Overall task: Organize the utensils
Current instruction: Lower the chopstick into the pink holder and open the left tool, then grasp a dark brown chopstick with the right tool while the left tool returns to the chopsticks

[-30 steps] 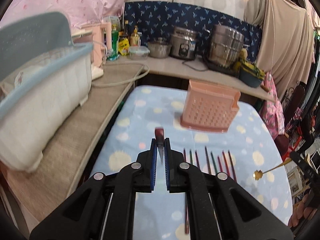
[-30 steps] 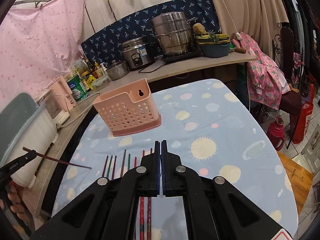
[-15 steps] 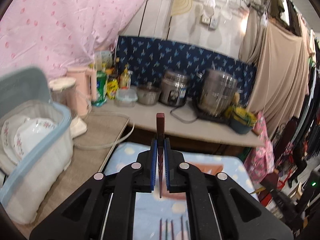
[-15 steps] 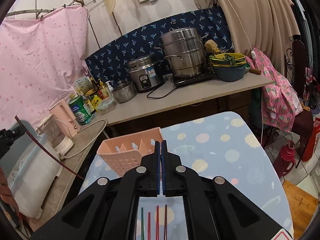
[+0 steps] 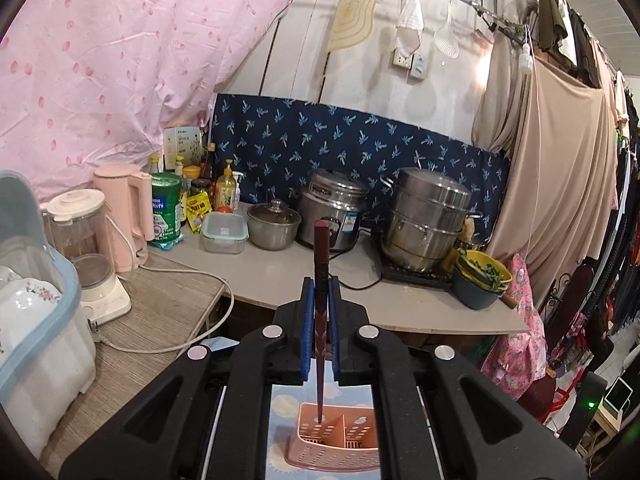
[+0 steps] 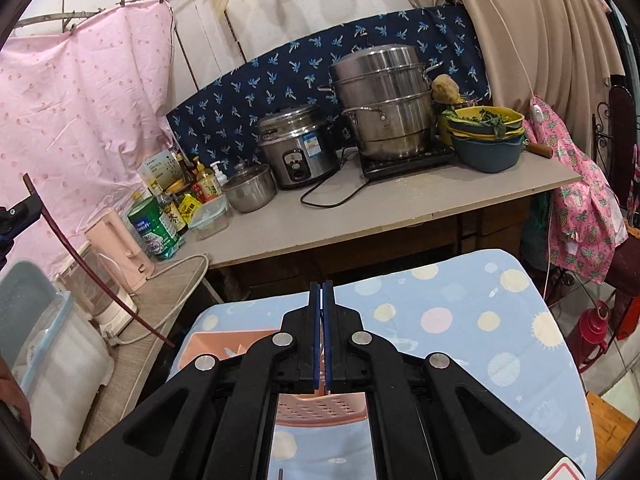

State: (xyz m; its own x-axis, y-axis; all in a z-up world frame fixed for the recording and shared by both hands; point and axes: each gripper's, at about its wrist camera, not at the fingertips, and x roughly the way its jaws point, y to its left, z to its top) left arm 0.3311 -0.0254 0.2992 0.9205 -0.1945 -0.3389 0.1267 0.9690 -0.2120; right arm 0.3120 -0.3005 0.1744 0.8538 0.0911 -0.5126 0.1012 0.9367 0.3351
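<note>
Nearest to me, the left gripper [image 5: 319, 320] is clamped tight on a dark maroon chopstick [image 5: 320, 304], gripped a little below its blunt top so that the long thin end hangs down toward the pink perforated plastic utensil caddy [image 5: 340, 436]. That caddy stands on the table under a pale blue dotted tablecloth [image 6: 460, 320], toward the edge facing the wooden counter. From the left wrist the tip seems to hover over the caddy's left compartment, just short of the divider, though whether it has passed below the rim I cannot tell. To finish well, I would judge the stick should be kept nearly upright, lowered until the tip is well inside the walls, and only then let go, since a tilted release could tip it over the low front wall. The right gripper [image 6: 321, 340] is closed, with only a thin slit between its blue pads; I can make out nothing held there. Beyond, the counter carries a steel rice cooker [image 6: 298, 152] and a stacked steel steamer pot [image 6: 384, 104].
</note>
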